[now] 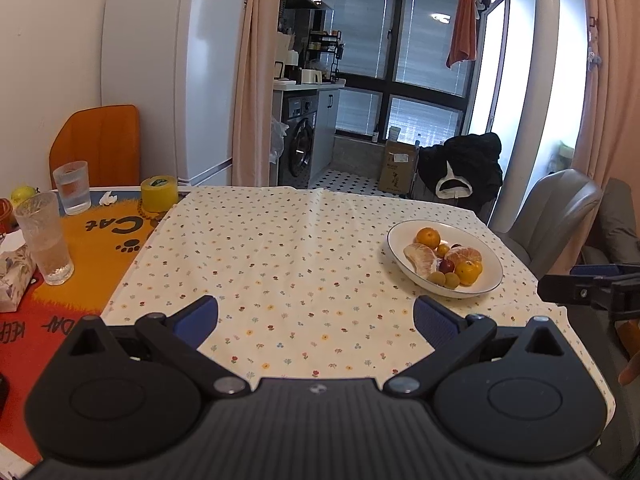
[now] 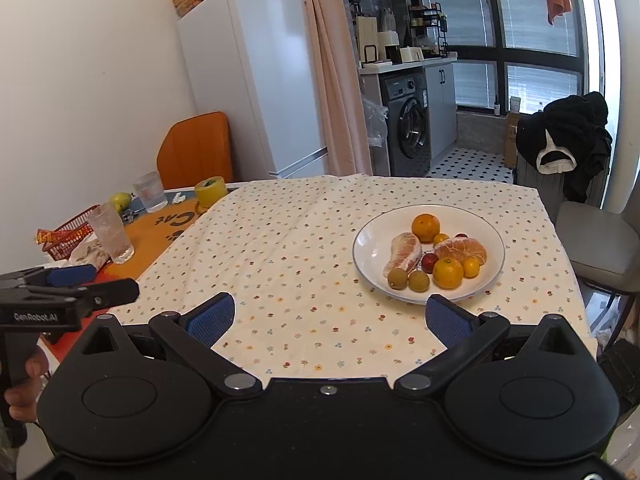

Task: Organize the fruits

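On the one white plate (image 2: 368,248) you count two whole oranges (image 2: 425,227), two kumquats (image 2: 470,267), two brown longans (image 2: 397,279), two red fruits (image 2: 430,262) and two peeled citrus pieces (image 2: 405,255). Two glasses (image 2: 111,233) stand left.

mixed fruits (image 2: 436,256) — heaped on plate (image 2: 368,248)

Home, dining corner opening onto a kitchen/laundry nook. Table (image 1: 280,248) with floral cloth and cat-print mat (image 1: 92,248), glasses (image 1: 44,240), tissue pack (image 1: 14,276), plate (image 2: 368,248) of fruit. White fridge (image 1: 172,72) against the wall, baskets on top. Washer (image 2: 406,124) under a counter with containers and a rack. Pink curtains (image 1: 250,80), big windows with blinds, towel (image 1: 464,28) hanging, black clothes (image 2: 568,136) draped over something, orange chair (image 2: 196,152), grey chair (image 1: 548,216), tiled floor.
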A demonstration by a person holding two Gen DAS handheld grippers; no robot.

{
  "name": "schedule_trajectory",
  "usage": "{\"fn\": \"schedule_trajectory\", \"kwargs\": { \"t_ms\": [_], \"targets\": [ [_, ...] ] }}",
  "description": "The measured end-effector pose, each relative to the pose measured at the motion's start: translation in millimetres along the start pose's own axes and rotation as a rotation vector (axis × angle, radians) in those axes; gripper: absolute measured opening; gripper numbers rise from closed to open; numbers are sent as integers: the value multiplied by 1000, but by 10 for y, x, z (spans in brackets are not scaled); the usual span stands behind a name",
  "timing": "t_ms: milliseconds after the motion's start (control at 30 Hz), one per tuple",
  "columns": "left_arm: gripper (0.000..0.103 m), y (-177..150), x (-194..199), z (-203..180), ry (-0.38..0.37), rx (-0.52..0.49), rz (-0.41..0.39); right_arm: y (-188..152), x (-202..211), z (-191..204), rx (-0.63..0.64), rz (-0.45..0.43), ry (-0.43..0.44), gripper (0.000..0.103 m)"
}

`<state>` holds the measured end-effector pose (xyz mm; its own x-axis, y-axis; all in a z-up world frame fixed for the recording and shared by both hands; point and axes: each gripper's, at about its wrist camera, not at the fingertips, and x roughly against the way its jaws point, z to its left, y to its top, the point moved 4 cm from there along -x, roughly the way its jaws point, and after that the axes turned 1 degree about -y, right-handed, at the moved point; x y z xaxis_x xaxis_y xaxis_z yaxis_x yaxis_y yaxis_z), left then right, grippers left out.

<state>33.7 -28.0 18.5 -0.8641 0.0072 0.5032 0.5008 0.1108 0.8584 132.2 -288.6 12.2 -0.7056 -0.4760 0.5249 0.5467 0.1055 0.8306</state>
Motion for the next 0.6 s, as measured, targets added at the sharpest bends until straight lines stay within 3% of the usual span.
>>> {"fn": "schedule_trajectory", "kwargs": {
  "t_ms": [600],
  "targets": [
    [103, 44, 90, 8, -22, 23, -8, -4, 26, 83, 17, 2, 4, 103]
  ]
}}
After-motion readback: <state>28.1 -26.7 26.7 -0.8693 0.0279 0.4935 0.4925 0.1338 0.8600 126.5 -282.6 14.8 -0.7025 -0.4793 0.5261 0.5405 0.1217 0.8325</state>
